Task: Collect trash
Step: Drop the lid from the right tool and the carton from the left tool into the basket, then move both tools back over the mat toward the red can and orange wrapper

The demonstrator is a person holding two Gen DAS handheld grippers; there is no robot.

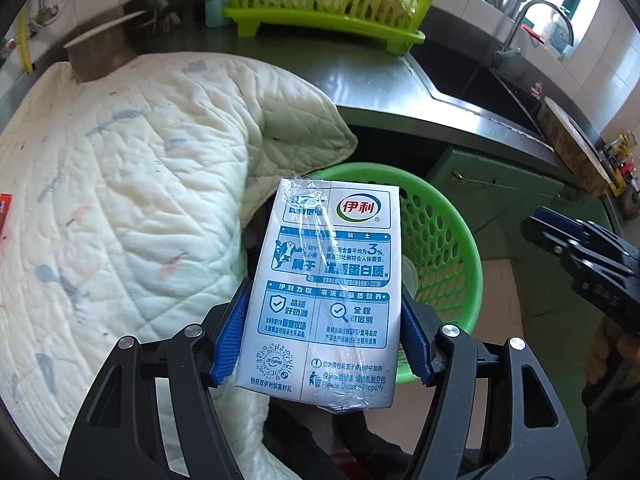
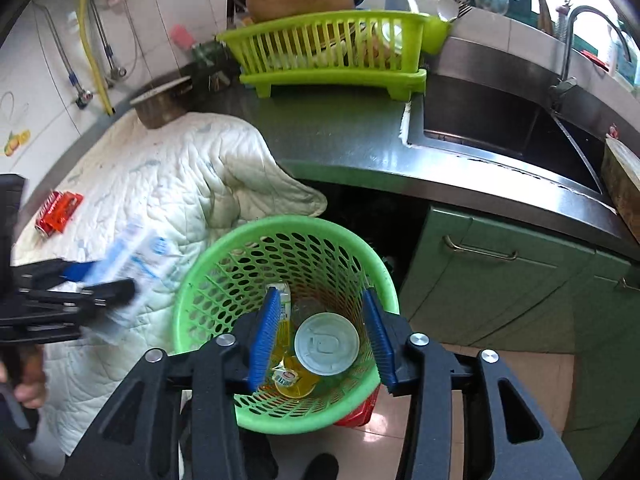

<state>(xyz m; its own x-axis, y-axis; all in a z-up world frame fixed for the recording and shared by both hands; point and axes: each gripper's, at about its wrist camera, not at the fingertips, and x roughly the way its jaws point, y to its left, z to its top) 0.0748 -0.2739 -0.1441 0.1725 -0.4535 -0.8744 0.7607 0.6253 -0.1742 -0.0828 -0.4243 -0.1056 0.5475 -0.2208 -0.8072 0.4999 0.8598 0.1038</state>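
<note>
Nearest, the left gripper (image 1: 322, 336) pinches a white-and-blue printed milk carton (image 1: 324, 280) by its two narrow sides, low on the body. The carton looks light and probably empty; its walls should dent, and the loose plastic film is slippery, so a gentle squeeze fits. At 1 o'clock waits the green perforated plastic waste basket (image 1: 448, 240), on the floor. The right gripper (image 2: 320, 336) hangs open and empty above it. A crushed red can (image 2: 56, 212), blurred, lies on the white quilted cloth (image 1: 120, 200) over the steel counter (image 1: 360, 80).

Each gripper (image 1: 322, 344) (image 2: 322, 340): black linkage arms, silver screws; ribbed blue pads (image 1: 228, 336).
</note>
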